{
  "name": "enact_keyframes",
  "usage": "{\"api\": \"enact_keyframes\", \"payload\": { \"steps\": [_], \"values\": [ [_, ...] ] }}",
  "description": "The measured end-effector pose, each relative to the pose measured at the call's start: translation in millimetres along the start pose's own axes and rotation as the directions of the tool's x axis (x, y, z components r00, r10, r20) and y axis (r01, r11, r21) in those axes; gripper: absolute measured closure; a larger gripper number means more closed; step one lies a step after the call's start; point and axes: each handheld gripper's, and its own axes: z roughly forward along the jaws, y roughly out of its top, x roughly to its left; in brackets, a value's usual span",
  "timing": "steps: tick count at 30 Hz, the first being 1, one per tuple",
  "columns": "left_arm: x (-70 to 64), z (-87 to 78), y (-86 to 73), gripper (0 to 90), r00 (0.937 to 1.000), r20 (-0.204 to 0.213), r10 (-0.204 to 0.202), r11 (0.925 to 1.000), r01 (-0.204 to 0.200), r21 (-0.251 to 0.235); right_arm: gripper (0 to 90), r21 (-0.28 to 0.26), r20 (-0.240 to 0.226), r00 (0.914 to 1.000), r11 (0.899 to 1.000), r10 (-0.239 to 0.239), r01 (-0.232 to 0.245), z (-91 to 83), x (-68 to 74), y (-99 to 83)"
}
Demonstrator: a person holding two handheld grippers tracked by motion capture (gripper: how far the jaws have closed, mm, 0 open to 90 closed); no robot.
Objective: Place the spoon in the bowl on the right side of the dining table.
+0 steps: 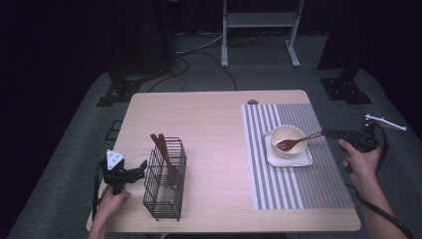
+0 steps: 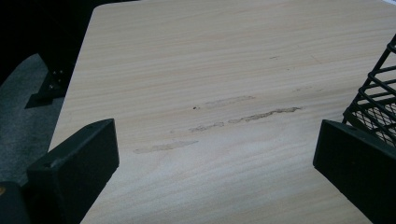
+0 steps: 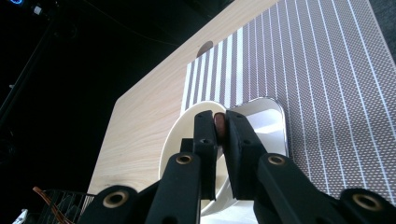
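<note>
At the table's left edge, the left gripper (image 1: 142, 168) rests just beside a black wire basket (image 1: 165, 179), its jaws spread wide with nothing between them; the left gripper view shows bare pale wood (image 2: 210, 93) between the two jaws and a corner of the basket's mesh (image 2: 376, 100) at the right. Two brown wooden utensils (image 1: 164, 154) stand tilted inside the basket, handles leaning toward the far left. Further right, a striped grey-and-white placemat (image 1: 298, 184) bears a white square plate (image 1: 293, 159) with a cream bowl (image 1: 286, 135) on it. A wooden fork (image 1: 298, 142), reddish-brown and slender, lies with its tined head over the bowl's near rim and its handle running right and slightly away. At the far right, the right gripper (image 1: 331, 133) is closed tight on the handle's end; the right gripper view shows the brown tip (image 3: 219, 125) pinched between the two jaws, above bowl (image 3: 187, 126) and plate (image 3: 268, 116).
</note>
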Motion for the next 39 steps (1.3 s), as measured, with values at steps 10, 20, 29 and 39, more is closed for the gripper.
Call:
{"api": "enact_keyframes", "payload": {
  "steps": [10, 20, 29, 39],
  "values": [
    [-0.3, 0.2, -0.1, 0.0, 1.0, 0.0, 0.002, 1.0, -0.002, 0.0, 76.6, 0.005, -0.019, 0.9994, 1.0, 0.027, -0.027, 7.3, -8.8, -5.4],
    [-0.5, 0.6, 0.1, 0.0, 1.0, -0.002, -0.002, 1.0, 0.002, 0.002, 70.8, 0.019, -0.034, 0.9982, 0.999, 0.048, -0.048, 7.5, -17.0, -10.8],
    [0.4, 0.5, 0.0, 0.0, 1.0, 0.002, -0.009, 1.0, 0.009, 0.001, 63.8, 0.028, -0.042, 0.9974, 0.998, 0.059, -0.058, 7.7, -23.5, -16.9],
    [1.0, 0.3, -0.1, 0.0, 0.9999, 0.006, -0.012, 0.9999, 0.012, 0.0, 54.9, 0.038, -0.06, 0.9965, 0.998, 0.059, -0.057, 9.2, -24.7, -24.9]
  ]
}}
